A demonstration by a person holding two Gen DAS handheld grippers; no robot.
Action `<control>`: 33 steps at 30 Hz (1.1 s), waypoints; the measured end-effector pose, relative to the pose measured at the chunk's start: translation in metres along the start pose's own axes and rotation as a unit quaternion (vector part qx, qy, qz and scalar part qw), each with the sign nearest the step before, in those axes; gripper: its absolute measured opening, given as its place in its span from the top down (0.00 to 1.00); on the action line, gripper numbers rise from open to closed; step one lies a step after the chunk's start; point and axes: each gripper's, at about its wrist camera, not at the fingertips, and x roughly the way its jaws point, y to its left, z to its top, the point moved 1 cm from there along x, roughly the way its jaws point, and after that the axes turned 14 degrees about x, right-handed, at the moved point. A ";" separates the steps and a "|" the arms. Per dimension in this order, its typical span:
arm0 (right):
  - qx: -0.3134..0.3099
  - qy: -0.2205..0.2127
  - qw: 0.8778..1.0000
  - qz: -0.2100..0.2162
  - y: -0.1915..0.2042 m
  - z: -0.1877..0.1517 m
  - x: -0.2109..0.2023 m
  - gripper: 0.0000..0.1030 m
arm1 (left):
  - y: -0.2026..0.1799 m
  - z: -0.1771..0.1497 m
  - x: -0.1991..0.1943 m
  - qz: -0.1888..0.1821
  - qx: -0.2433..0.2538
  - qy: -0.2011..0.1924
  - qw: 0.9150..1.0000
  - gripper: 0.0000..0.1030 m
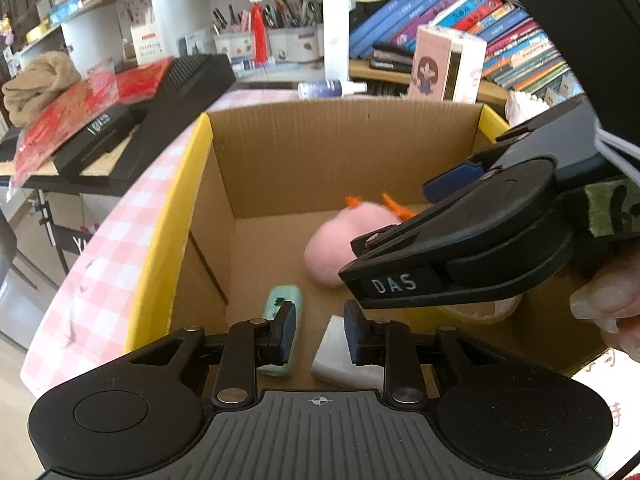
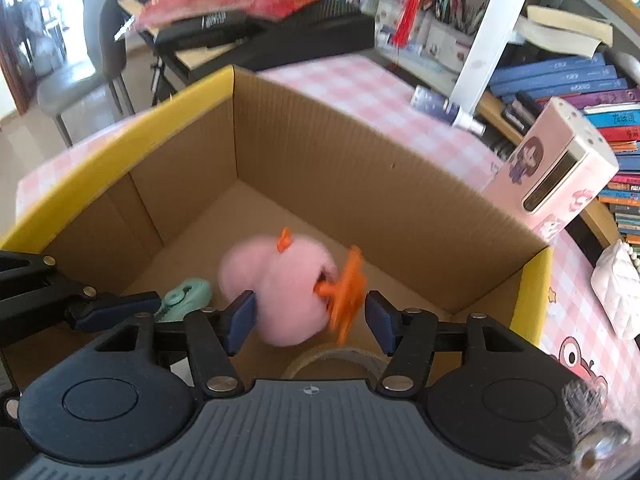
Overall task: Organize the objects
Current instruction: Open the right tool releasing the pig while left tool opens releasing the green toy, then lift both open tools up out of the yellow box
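Note:
An open cardboard box [image 1: 168,240] [image 2: 120,140] with a yellow rim holds the items. A pink fluffy toy [image 1: 340,244] [image 2: 280,292] with orange parts lies inside, motion-blurred. My right gripper [image 2: 310,318] [image 1: 400,220] hangs over it with jaws wide apart and open; the pads do not press the toy. My left gripper [image 1: 320,332] [image 2: 120,308] is low in the box, narrowly open with nothing between its pads. Under it lie a mint green item [image 1: 280,320] [image 2: 188,296] and a white block [image 1: 340,356]. A tape roll [image 2: 332,356] rests on the box floor near me.
The box stands on a pink checked tablecloth [image 2: 368,88]. A pink carton with a cartoon girl [image 2: 556,168], a spray bottle [image 2: 444,108] and a white quilted pouch [image 2: 616,284] sit beside it. Bookshelves [image 1: 500,28] are behind, and a black keyboard [image 1: 160,100] is to the left.

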 end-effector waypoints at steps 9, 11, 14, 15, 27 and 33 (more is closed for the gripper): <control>0.058 -0.102 0.993 -0.011 -0.013 -0.009 -0.055 0.34 | 0.002 0.001 -0.039 0.021 -0.008 -0.079 0.997 0.40; 0.072 -0.126 0.989 -0.017 -0.015 -0.014 -0.070 0.34 | 0.003 -0.001 -0.048 0.027 -0.011 -0.094 0.995 0.37; 0.092 -0.159 0.983 -0.028 -0.018 -0.024 -0.090 0.34 | 0.005 -0.005 -0.062 0.034 -0.016 -0.112 0.993 0.34; 0.098 -0.171 0.980 -0.033 -0.019 -0.027 -0.097 0.34 | 0.006 -0.007 -0.066 0.036 -0.018 -0.117 0.992 0.34; 0.163 -0.268 0.945 -0.096 -0.023 -0.086 -0.159 0.29 | 0.014 -0.041 -0.102 0.051 -0.042 -0.151 0.986 0.23; 0.184 -0.266 0.939 -0.114 -0.012 -0.122 -0.174 0.26 | 0.013 -0.063 -0.117 0.051 -0.042 -0.152 0.986 0.19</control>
